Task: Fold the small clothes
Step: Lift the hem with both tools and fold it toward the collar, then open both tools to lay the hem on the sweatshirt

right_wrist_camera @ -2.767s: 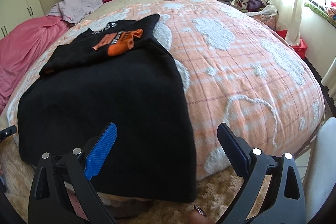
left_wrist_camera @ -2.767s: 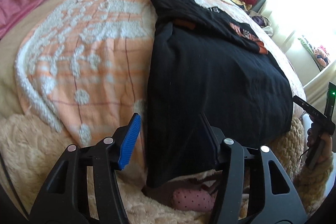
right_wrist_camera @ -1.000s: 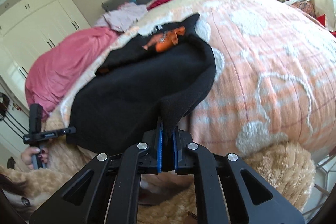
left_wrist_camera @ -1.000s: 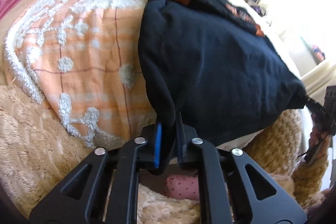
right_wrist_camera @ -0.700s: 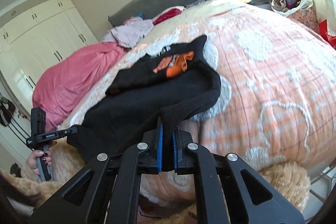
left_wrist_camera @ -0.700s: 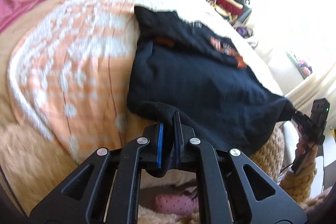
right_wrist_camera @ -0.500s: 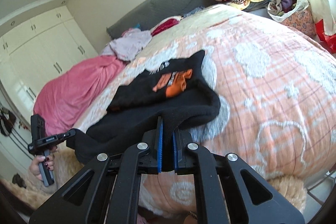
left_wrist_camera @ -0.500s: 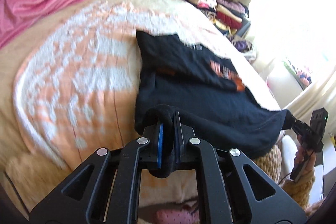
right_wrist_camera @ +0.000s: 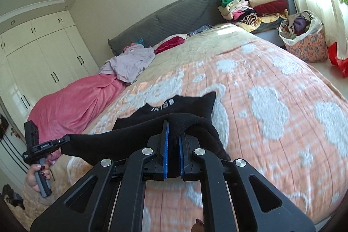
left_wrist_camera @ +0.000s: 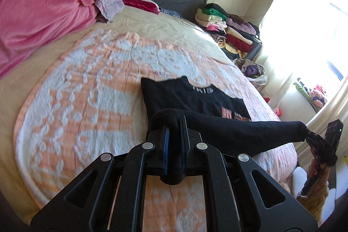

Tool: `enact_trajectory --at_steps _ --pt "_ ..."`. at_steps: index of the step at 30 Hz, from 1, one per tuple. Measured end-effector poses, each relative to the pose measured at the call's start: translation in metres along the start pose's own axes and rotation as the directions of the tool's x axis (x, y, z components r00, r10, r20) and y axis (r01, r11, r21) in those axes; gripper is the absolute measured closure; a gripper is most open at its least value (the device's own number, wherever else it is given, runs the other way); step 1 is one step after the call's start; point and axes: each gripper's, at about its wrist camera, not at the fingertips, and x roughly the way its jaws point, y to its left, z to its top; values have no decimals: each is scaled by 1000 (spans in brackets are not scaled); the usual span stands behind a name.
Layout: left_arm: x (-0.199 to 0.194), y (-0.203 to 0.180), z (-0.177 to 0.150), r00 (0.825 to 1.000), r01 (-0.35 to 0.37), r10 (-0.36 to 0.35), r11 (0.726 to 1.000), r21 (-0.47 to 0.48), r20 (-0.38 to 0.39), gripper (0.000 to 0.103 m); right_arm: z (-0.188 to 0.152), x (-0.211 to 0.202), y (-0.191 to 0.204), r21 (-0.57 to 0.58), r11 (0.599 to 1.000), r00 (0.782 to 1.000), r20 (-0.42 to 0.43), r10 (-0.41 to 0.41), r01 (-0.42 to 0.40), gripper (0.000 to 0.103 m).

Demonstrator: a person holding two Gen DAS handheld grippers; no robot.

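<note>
A black garment (left_wrist_camera: 195, 99) is being folded on the orange-and-white bedspread (left_wrist_camera: 87, 101), and the step in hand is judged to be the carrying of its near hem over toward its collar end. One bottom corner is clamped between the closed jaws of the left gripper (left_wrist_camera: 174, 129), and the other corner is clamped likewise by the right gripper (right_wrist_camera: 173, 138), so that the hem is stretched taut between them and held above the bed. In the right wrist view the left gripper is seen at the far end of the raised hem, gripped by a hand (right_wrist_camera: 39, 175) near the foot edge of the bed. The upper part of the garment, with white lettering (right_wrist_camera: 163, 105) by the neck, lies flat on the bedspread toward the middle of the bed, well short of the grey headboard (right_wrist_camera: 163, 19). For the next move, both corners would need to be carried level and together toward the headboard, lowered so that the hem meets the shoulder line, and only then released; uneven travel is judged likely to skew the fold.
</note>
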Motion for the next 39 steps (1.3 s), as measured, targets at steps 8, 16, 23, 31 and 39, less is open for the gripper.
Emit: enact_trajectory --at_steps 8,16,23,31,39 --pt "22 -1 31 999 -24 24 1000 -3 27 100 31 30 5 -47 997 998 1 -56 56 97" --pt "49 -5 54 998 -55 54 998 13 22 100 46 69 0 -97 982 987 -9 -163 161 97" --pt "85 -1 60 992 -127 127 991 34 -9 100 46 107 -9 -112 974 978 -52 -202 195 97" --pt "123 9 50 980 -183 187 981 57 -74 99 35 145 -28 -98 969 963 -130 -237 225 96" --pt "128 14 49 973 -214 220 974 72 -72 80 25 161 -32 -104 959 948 -155 -278 265 72"
